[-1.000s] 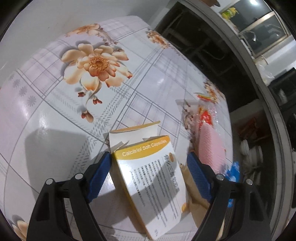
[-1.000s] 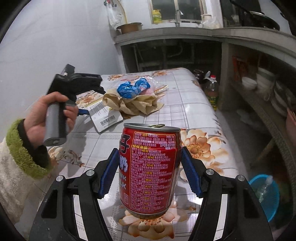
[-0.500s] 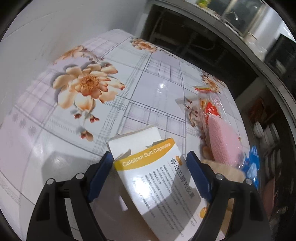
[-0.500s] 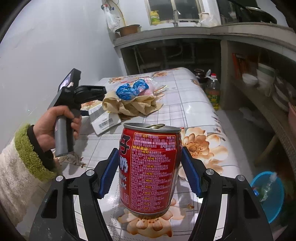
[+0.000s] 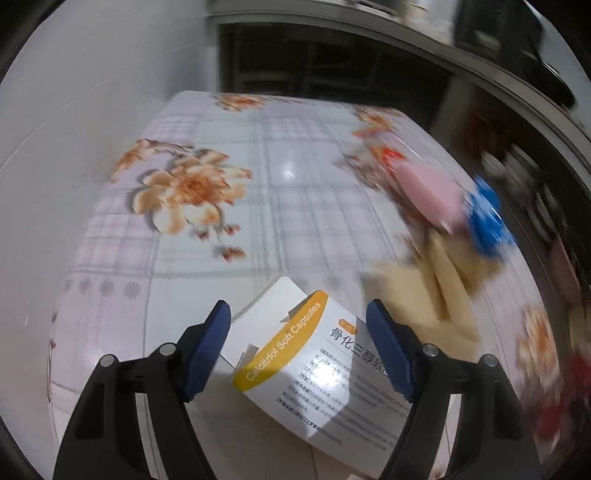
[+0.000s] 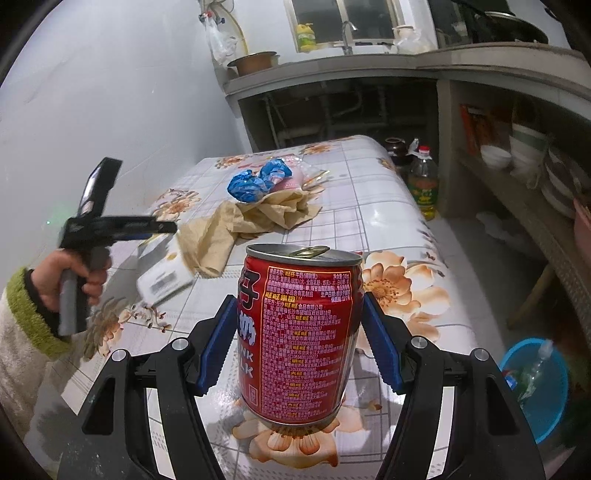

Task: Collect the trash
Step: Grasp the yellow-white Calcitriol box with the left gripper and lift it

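**Trash spread over the flowered table**

A red drink can is standing upright near the table's near edge, tab end up. A white-and-yellow capsule box is lying flat toward the left edge, flap open. A crumpled tan paper, blue wads and a pink packet are lying together toward the far edge.

Home kitchen, counter, tap, bowls

Left gripper: blue pads apart, jaws closing, either side of a white and yellow medicine box | floral tablecloth beneath | blurred at right: pink packet, blue wad, tan paper.
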`<state>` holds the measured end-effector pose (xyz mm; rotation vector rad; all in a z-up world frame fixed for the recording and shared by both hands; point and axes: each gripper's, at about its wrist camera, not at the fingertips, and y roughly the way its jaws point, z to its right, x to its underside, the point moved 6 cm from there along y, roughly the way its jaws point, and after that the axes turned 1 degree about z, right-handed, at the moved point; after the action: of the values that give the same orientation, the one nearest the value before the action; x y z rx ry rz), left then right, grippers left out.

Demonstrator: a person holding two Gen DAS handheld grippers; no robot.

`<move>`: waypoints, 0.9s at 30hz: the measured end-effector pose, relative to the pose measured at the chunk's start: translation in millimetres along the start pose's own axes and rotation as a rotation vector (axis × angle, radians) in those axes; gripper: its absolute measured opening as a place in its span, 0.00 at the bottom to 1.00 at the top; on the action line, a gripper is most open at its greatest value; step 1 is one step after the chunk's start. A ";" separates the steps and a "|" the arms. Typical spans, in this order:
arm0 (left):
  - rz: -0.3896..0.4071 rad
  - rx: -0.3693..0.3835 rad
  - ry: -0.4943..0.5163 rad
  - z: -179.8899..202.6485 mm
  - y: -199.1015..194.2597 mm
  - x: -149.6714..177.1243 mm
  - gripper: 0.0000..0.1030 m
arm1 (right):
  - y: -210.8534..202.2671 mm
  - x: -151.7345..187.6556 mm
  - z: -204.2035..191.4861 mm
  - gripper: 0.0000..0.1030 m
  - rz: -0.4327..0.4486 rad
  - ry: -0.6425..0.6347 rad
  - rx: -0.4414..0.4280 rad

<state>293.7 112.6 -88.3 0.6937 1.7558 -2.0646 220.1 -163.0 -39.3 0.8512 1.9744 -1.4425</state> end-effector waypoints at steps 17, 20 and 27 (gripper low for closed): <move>-0.002 -0.100 -0.381 15.0 -31.3 52.0 0.91 | 0.1 0.6 -1.9 0.61 -0.007 0.007 0.030; 0.007 -0.187 -0.317 28.9 -18.8 54.6 0.91 | -0.5 1.0 -1.8 0.61 -0.007 0.015 0.034; 0.030 -0.146 -0.070 49.0 -22.3 70.6 0.91 | 0.0 0.7 -1.4 0.61 -0.004 0.019 0.034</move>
<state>216.3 72.1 -104.4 0.5935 1.8230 -1.8956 219.6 -161.5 -39.4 0.8793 1.9717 -1.4788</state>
